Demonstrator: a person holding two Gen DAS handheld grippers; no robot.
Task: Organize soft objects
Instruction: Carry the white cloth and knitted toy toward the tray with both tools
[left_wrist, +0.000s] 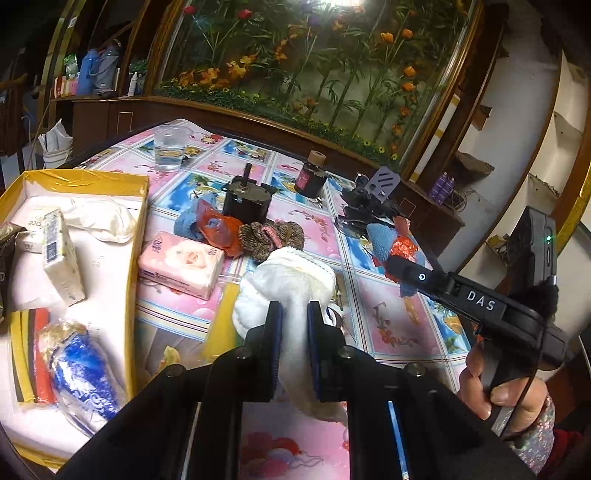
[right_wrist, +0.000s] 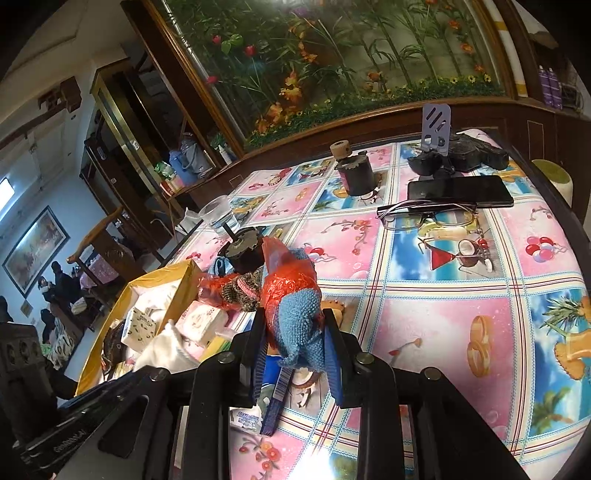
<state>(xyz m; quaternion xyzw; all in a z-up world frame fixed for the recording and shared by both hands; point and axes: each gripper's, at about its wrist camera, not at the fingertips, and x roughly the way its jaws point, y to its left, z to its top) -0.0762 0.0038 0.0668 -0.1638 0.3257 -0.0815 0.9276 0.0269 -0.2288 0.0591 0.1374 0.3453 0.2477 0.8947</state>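
Note:
My left gripper (left_wrist: 294, 314) is shut on a white cloth (left_wrist: 284, 288) and holds it above the table, just right of the yellow box (left_wrist: 138, 236). My right gripper (right_wrist: 295, 332) is shut on a blue knitted cloth in red plastic (right_wrist: 295, 306); it also shows in the left wrist view (left_wrist: 391, 243). On the table lie a pink tissue pack (left_wrist: 183, 264), a brown knitted scrunchie (left_wrist: 271, 236) and another blue cloth in red plastic (left_wrist: 210, 223). The box holds a tissue pack (left_wrist: 61, 258), a white cloth (left_wrist: 107, 218) and a blue-white packet (left_wrist: 83, 373).
A black motor (left_wrist: 245, 197), a dark jar (left_wrist: 310, 177), a cup of water (left_wrist: 170, 147), glasses (right_wrist: 424, 214), a phone (right_wrist: 460, 190) and a phone stand (right_wrist: 437, 129) stand on the patterned tablecloth (right_wrist: 443, 314). A yellow sponge (left_wrist: 221, 321) lies below my left gripper.

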